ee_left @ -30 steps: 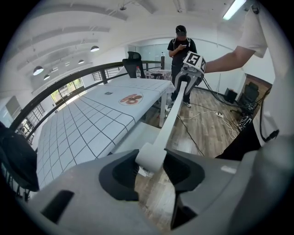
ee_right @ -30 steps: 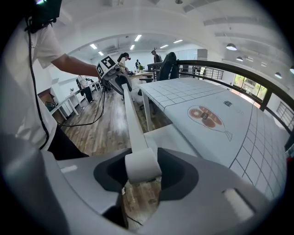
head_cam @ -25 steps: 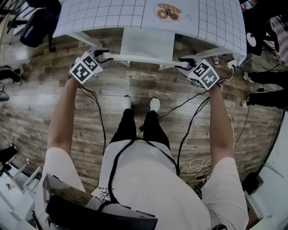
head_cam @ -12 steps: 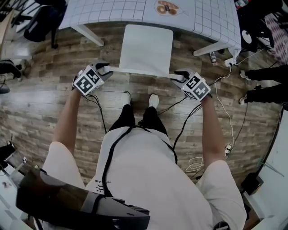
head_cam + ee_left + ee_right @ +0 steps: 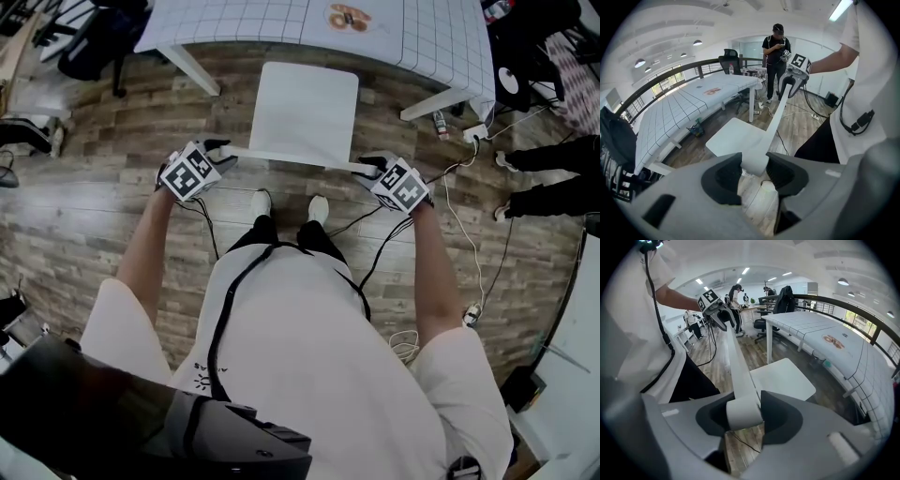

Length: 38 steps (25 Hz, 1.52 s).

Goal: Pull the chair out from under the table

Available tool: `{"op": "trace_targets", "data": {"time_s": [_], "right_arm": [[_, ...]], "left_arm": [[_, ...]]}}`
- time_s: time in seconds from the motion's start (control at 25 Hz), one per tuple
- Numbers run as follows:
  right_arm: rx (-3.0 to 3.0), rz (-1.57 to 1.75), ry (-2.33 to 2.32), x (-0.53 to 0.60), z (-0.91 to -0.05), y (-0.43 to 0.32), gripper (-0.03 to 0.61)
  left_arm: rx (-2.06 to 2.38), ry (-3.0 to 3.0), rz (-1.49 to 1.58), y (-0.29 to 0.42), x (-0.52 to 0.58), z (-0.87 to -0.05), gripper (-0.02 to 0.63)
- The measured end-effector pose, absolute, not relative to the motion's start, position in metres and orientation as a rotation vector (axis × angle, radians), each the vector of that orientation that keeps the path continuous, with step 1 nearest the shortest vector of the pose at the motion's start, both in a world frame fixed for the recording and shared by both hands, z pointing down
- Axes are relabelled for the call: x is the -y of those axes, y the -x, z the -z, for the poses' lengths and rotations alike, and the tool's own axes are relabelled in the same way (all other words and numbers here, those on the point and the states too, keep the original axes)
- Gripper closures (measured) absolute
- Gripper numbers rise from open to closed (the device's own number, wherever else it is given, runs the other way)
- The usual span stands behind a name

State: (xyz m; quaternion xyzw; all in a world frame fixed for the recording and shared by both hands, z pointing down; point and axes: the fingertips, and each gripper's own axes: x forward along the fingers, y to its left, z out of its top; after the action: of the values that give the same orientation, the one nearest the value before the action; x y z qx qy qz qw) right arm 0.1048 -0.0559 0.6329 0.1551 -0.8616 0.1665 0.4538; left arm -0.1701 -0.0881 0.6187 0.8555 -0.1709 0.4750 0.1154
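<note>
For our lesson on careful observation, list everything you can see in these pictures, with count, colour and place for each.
Chair: one, white, out from under the table.
Table: one, white gridded cloth, top of head view.
Food picture or plate: one, orange, on the table.
Office chairs: at least two, black, beyond the table.
Cables: several, black and white, on the wooden floor.
Bystanders: several, mostly dark clothes, standing around the room.
Left gripper: one, grey, shut on the chair's backrest, left end.
Right gripper: one, grey, shut on its right end.
</note>
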Motion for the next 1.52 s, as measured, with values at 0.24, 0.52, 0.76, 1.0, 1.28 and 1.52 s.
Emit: {"op": "trace_targets", "data": {"time_s": [0.24, 0.52, 0.76, 1.0, 1.28, 1.52], "right_arm": [[2.115, -0.417, -0.374, 0.036, -0.632, -0.104, 0.422], [2.116, -0.424, -0.362, 0.019, -0.631, -0.102, 0.422], [2.111, -0.435, -0.351, 0.008, -0.63, -0.102, 0.422], [2.104, -0.441, -0.342, -0.012, -0.631, -0.099, 0.421], [2.106, -0.459, -0.334, -0.036, -0.63, -0.094, 0.42], [2.098, -0.468, -0.312, -0.055, -0.63, -0.094, 0.42]], "left_arm": [[0.511, -2.492, -1.394, 0.172, 0.069, -0.615, 0.453], [0.523, -2.476, -1.376, 0.176, 0.05, -0.616, 0.453], [0.513, -2.471, -1.374, 0.176, 0.039, -0.613, 0.453], [0.517, -2.468, -1.356, 0.177, 0.021, -0.61, 0.453], [0.526, -2.45, -1.308, 0.181, -0.002, -0.607, 0.453], [0.471, -2.446, -1.335, 0.18, -0.021, -0.606, 0.453]]}}
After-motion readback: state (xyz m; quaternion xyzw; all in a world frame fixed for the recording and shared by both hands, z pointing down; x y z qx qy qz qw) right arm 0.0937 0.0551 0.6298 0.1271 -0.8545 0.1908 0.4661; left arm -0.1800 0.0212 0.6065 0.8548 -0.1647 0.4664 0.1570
